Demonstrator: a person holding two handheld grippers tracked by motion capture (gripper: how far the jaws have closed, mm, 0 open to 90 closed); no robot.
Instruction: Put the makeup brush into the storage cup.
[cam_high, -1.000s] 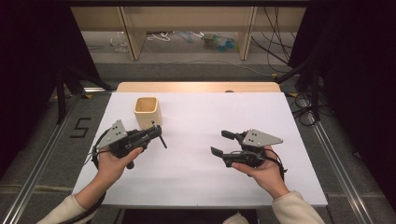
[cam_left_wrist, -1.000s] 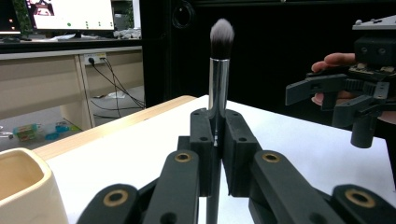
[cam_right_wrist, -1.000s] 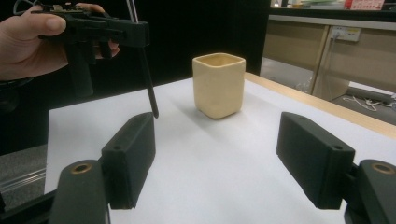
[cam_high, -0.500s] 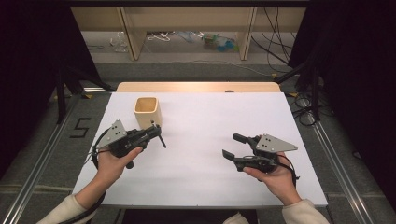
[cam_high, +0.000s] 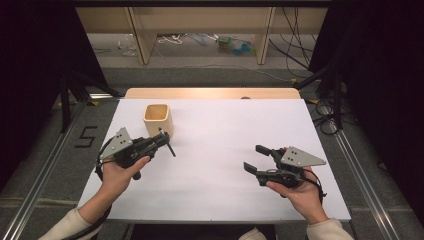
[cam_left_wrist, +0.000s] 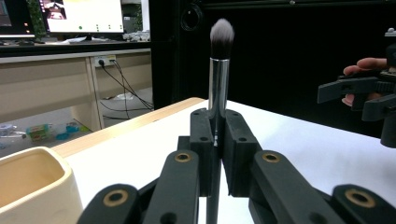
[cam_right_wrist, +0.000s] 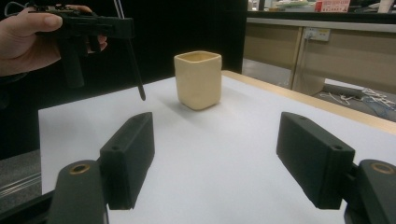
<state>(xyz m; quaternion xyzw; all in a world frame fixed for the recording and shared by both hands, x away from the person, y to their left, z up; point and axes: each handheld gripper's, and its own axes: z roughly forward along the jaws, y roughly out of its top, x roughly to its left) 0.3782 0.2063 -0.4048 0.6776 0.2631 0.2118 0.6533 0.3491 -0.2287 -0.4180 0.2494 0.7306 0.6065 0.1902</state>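
Upright between the left gripper's (cam_high: 161, 139) clamped jaws stands a makeup brush (cam_left_wrist: 219, 70) with a chrome ferrule and soft grey-white tip, just beside the cream square cup (cam_high: 158, 119), whose visible inside looks empty, while the right gripper (cam_high: 256, 159) hangs wide open above the white table (cam_high: 225, 130).

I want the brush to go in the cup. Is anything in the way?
Nothing visible is. The left hand-held gripper holds the black-handled makeup brush right beside the cream square ceramic cup, whose mouth is open. Between them there is just bare white table.
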